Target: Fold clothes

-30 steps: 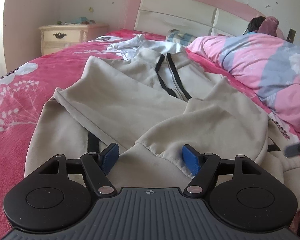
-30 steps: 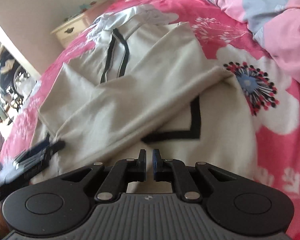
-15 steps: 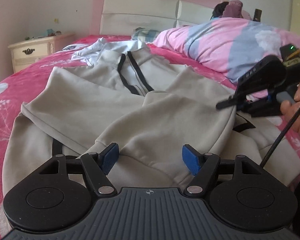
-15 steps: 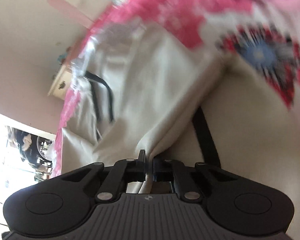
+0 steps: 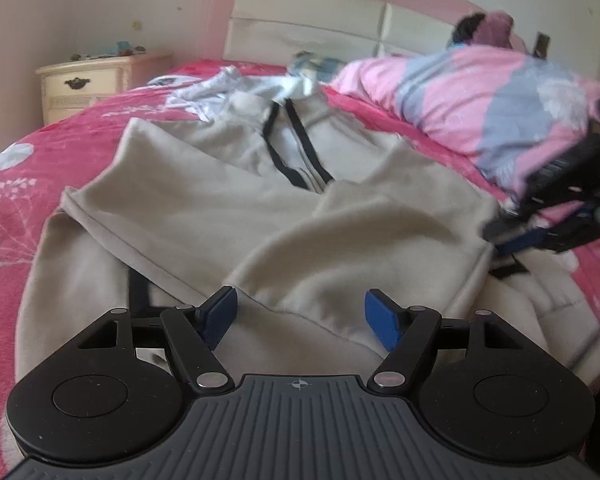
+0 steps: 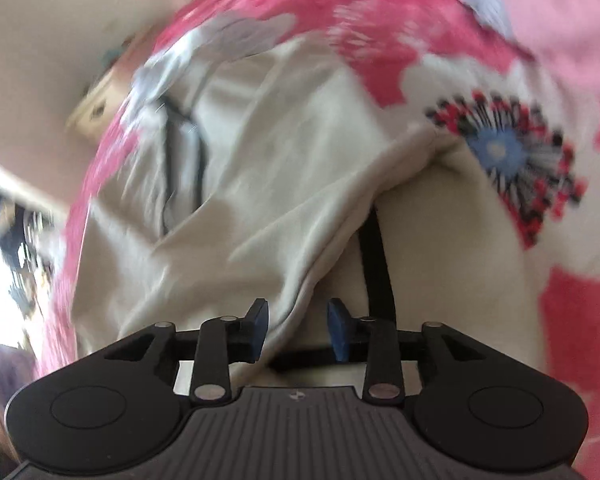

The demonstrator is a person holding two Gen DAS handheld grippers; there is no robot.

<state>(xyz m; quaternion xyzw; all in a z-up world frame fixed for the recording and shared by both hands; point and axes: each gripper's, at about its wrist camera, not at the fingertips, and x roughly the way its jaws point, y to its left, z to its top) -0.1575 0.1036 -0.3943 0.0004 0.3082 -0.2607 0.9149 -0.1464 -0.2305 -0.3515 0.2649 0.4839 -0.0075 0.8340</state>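
A beige zip jacket (image 5: 228, 216) with black trim lies spread on the bed, both sleeves folded across its front. My left gripper (image 5: 302, 316) is open just above the cuff of the folded sleeve near the hem. My right gripper (image 6: 298, 330) is open, with a folded edge of the jacket (image 6: 268, 208) lying between its blue fingers; the view is blurred. The right gripper also shows in the left wrist view (image 5: 556, 216), at the jacket's right edge.
The bed has a pink floral sheet (image 5: 20, 168). A pink and grey quilt (image 5: 480, 108) is piled at the right. A white garment (image 5: 220, 88) lies beyond the jacket's collar. A cream nightstand (image 5: 96, 80) stands at the back left, beside the headboard (image 5: 308, 24).
My right gripper was shut on the jacket's edge and has now opened, letting the fabric go. It has sunk lower at the jacket's right side. My left gripper stayed open over the cuff.
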